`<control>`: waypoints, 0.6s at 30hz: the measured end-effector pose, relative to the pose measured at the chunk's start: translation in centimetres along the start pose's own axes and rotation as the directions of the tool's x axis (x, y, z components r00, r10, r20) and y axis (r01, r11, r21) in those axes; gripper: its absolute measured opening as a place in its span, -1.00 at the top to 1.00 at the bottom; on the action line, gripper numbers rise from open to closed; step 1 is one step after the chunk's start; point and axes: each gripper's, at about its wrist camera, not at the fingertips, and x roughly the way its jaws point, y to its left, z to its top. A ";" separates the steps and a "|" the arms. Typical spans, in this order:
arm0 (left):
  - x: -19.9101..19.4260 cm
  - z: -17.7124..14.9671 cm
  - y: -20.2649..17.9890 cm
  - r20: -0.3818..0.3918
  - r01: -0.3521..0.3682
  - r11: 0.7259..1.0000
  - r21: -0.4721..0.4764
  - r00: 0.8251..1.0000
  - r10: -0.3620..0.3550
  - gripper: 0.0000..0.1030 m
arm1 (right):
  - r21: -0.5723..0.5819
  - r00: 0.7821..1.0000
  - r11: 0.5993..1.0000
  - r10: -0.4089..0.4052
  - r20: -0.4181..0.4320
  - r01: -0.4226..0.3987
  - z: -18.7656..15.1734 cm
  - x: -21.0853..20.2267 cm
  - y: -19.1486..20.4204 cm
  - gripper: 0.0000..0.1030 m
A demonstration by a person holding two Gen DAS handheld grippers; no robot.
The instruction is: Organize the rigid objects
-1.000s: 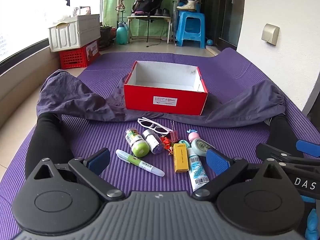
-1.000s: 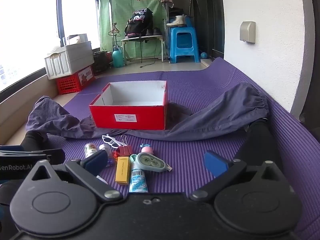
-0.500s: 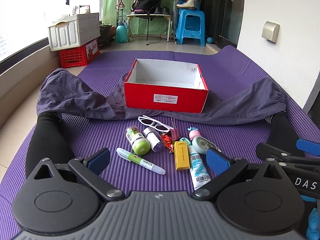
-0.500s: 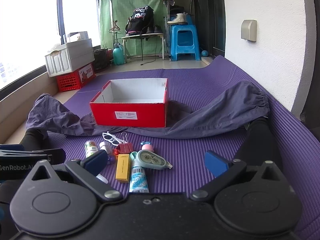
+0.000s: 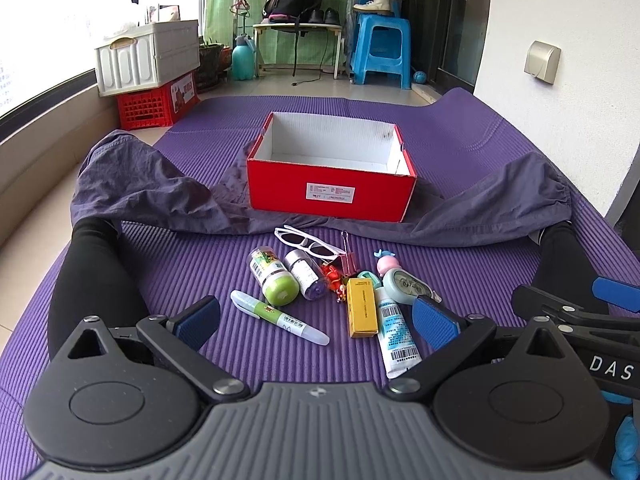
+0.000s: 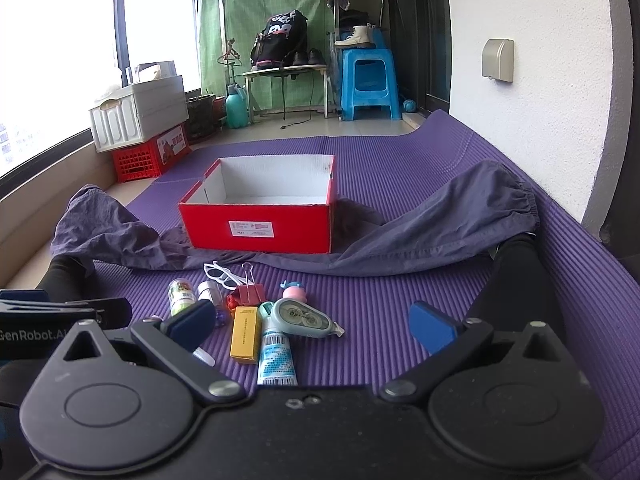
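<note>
The ribbed purple foam mat (image 5: 460,128) carries an open red cardboard box (image 5: 330,190) mid-mat, its white label unreadable. "DAS" marks the right gripper (image 6: 316,326), "GenRobot.AI" the left gripper (image 5: 316,318); both hover low, fingers apart, holding nothing. A barcoded white tube (image 5: 396,334) lies between them.

Bare purple mat (image 5: 168,280) flanks the small-item cluster (image 5: 344,288), red box (image 5: 332,176) open-topped — legs (image 5: 92,264) hem both sides.

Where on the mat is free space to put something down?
Bare mat lies between the correction tape and the person's right leg. The red box looks empty. It is crowded around the yellow box and tube.
</note>
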 end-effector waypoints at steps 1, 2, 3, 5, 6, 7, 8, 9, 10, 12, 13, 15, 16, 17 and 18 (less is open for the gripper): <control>0.0 0.0 0.0 0.000 -0.001 1.000 0.000 1.000 0.001 -1.00 | -0.003 1.000 1.000 -0.001 0.000 0.001 0.0 0.0 0.0 -1.00; 0.1 0.0 0.0 0.000 -0.002 1.000 0.000 1.000 0.002 -1.00 | -0.006 1.000 1.000 0.000 -0.004 0.000 0.0 0.0 0.0 -1.00; 0.1 -0.1 0.0 -0.002 -0.002 1.000 -0.002 1.000 0.002 -1.00 | -0.010 1.000 1.000 0.002 -0.009 -0.002 0.1 0.1 0.1 -1.00; 0.2 0.0 0.1 -0.007 0.000 1.000 -0.009 1.000 0.000 -1.00 | -0.020 1.000 1.000 0.002 -0.007 -0.002 0.1 0.1 0.2 -1.00; 0.1 0.0 0.2 -0.008 0.000 1.000 -0.011 1.000 0.000 -1.00 | -0.023 1.000 1.000 0.000 -0.006 0.000 0.1 0.1 0.3 -1.00; 0.1 -0.1 0.2 -0.005 -0.001 1.000 -0.011 1.000 0.001 -1.00 | -0.026 1.000 1.000 -0.001 -0.005 0.001 0.2 0.1 0.3 -1.00; 0.1 -0.1 0.2 -0.002 -0.003 1.000 -0.009 1.000 0.003 -1.00 | -0.027 1.000 1.000 0.000 -0.004 0.000 0.2 0.1 0.3 -1.00; 0.1 0.0 0.2 0.001 -0.005 1.000 -0.007 1.000 0.005 -1.00 | -0.026 1.000 1.000 0.001 -0.003 -0.001 0.2 0.1 0.3 -1.00; 0.0 0.0 0.2 0.003 -0.008 1.000 -0.005 1.000 0.008 -1.00 | -0.027 1.000 1.000 0.001 -0.002 -0.001 0.1 0.1 0.3 -1.00; 0.0 0.0 0.1 0.008 -0.011 1.000 0.002 1.000 0.011 -1.00 | -0.028 1.000 1.000 0.003 -0.005 -0.003 0.2 0.1 0.3 -1.00; 0.1 0.1 0.1 0.010 -0.014 1.000 0.005 1.000 0.014 -1.00 | -0.028 1.000 1.000 0.004 -0.006 -0.004 0.2 0.1 0.3 -1.00; 0.3 0.3 0.1 0.008 -0.013 1.000 0.006 1.000 0.013 -1.00 | -0.034 1.000 0.999 0.007 -0.009 -0.008 0.3 0.3 0.4 -1.00; 0.4 0.4 0.2 0.007 -0.009 1.000 0.003 1.000 0.009 -1.00 | -0.038 1.000 0.999 0.010 -0.010 -0.010 0.4 0.5 0.4 -1.00; 0.6 0.5 0.2 0.007 -0.005 1.000 0.004 1.000 0.005 -1.00 | -0.041 1.000 0.999 0.014 -0.011 -0.014 0.5 0.7 0.4 -1.00; 0.8 0.7 0.2 0.007 -0.003 1.000 0.005 1.000 0.003 -1.00 | -0.047 1.000 0.999 0.015 -0.010 -0.016 0.6 0.9 0.4 -1.00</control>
